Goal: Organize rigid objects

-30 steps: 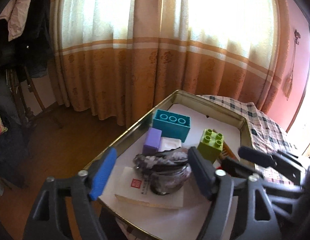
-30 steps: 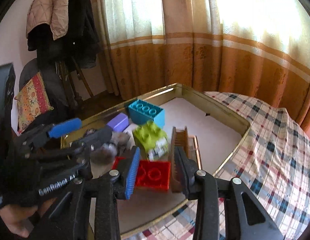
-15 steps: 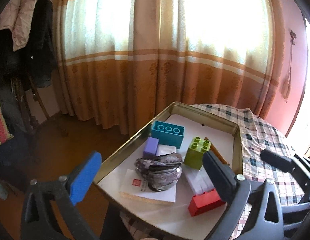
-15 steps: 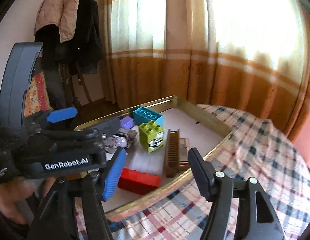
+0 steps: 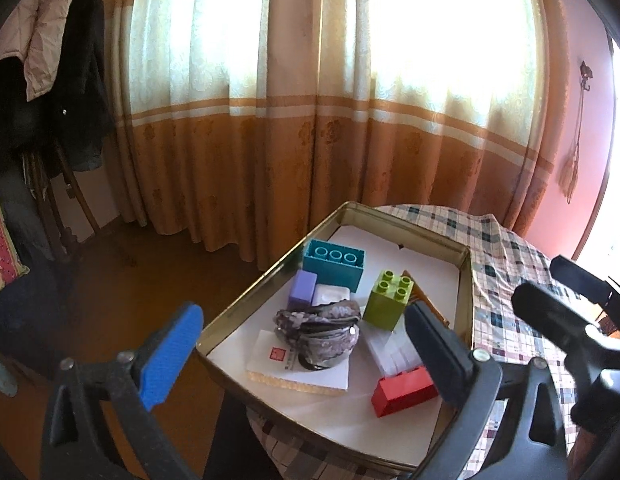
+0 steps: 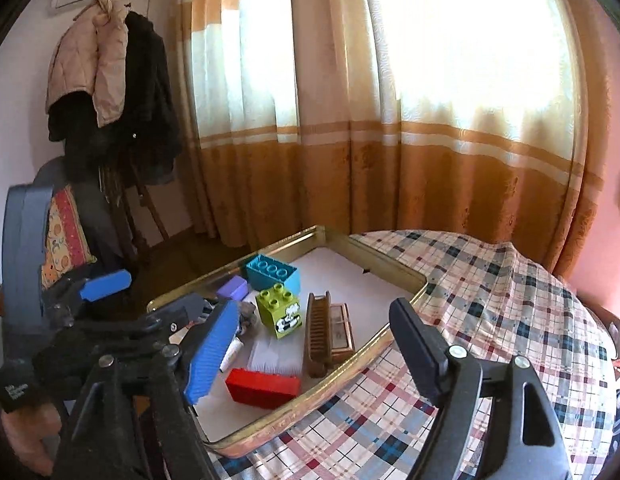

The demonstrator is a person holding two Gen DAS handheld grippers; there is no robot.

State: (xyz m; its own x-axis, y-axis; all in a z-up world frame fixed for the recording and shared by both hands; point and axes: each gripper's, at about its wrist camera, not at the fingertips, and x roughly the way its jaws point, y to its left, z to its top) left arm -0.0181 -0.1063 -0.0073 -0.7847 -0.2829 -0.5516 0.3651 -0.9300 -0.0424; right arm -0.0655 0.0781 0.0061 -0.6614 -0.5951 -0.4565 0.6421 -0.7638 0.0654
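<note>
A gold metal tray (image 5: 465, 280) (image 6: 373, 254) on a checked tablecloth holds a teal brick (image 5: 333, 266) (image 6: 272, 272), a purple block (image 5: 302, 290), a green brick (image 5: 387, 300) (image 6: 280, 310), a red brick (image 5: 403, 392) (image 6: 264, 388), a wooden comb (image 6: 317, 334), a grey pouch (image 5: 317, 330) on a white card (image 5: 298, 372), and a white piece (image 5: 391, 354). My left gripper (image 5: 306, 352) is open and empty, held above the tray's near edge. My right gripper (image 6: 313, 350) is open and empty, back from the tray.
The checked tablecloth (image 6: 509, 320) covers the table to the right of the tray. Orange curtains (image 5: 310, 140) hang behind. A coat rack with jackets (image 6: 110, 100) and a chair with a patterned cushion (image 6: 64, 236) stand at the left. The wood floor (image 5: 130, 280) lies below.
Both grippers have pulled back and up from the tray and opened wider. The red brick that lay between the right fingers now rests in the tray.
</note>
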